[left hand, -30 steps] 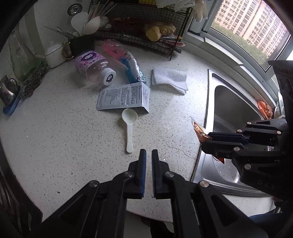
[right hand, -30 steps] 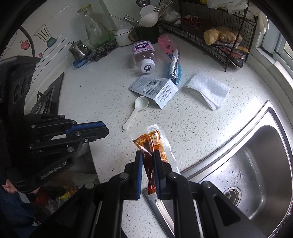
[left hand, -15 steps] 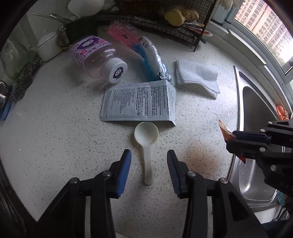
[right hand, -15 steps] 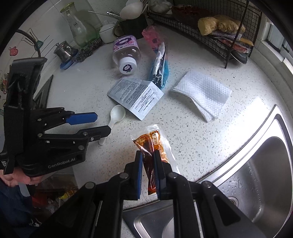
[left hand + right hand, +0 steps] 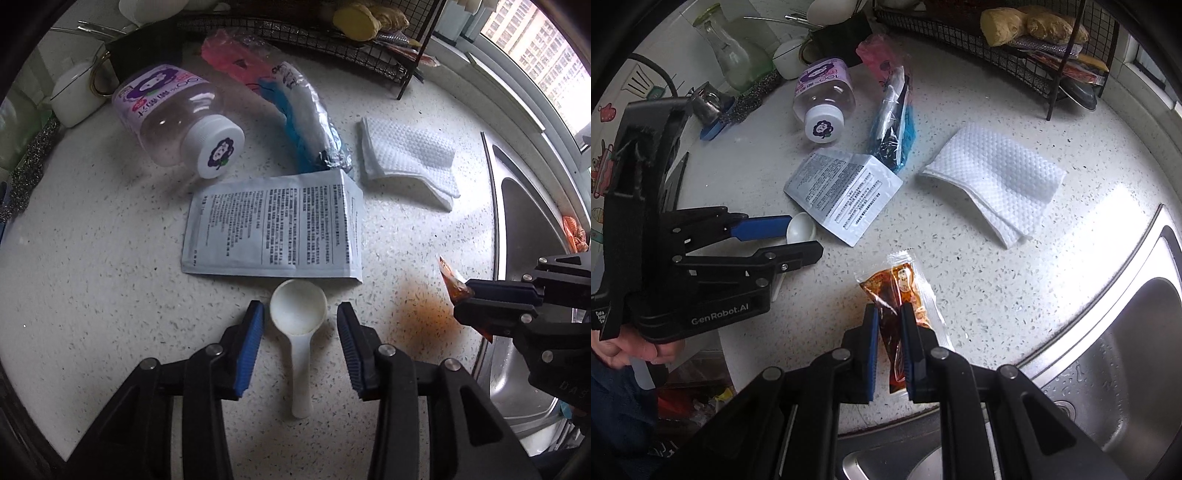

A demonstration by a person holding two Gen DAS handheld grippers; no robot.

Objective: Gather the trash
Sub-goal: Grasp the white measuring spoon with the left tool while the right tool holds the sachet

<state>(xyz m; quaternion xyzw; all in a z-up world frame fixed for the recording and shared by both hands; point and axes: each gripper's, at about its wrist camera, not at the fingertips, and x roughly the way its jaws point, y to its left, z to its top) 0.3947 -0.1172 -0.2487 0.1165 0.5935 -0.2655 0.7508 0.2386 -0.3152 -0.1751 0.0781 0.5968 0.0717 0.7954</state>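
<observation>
A speckled white table [image 5: 92,288] carries a white plastic scoop [image 5: 298,325], a printed grey sachet [image 5: 273,229], a folded paper towel [image 5: 406,155], a toppled purple-labelled bottle [image 5: 173,118], crumpled wrappers [image 5: 295,122] and what looks like a reddish stain [image 5: 424,314] beside the sink.

Left gripper [image 5: 300,315] lowered, fingers [image 5: 251,343] opened astride white spoon [image 5: 298,314]

On the desk [image 5: 92,258] a spoon [image 5: 298,332] lies between the two sides of the left claw [image 5: 300,321], bowl toward a flat packet [image 5: 273,229] just behind it. Behind the packet a bottle [image 5: 177,118] lies on its side at the left, a wrapper [image 5: 306,125] beside it and a folded napkin [image 5: 406,155] to the right. The sink [image 5: 524,229] is at the far right, the wire rack [image 5: 332,33] at the back.
</observation>
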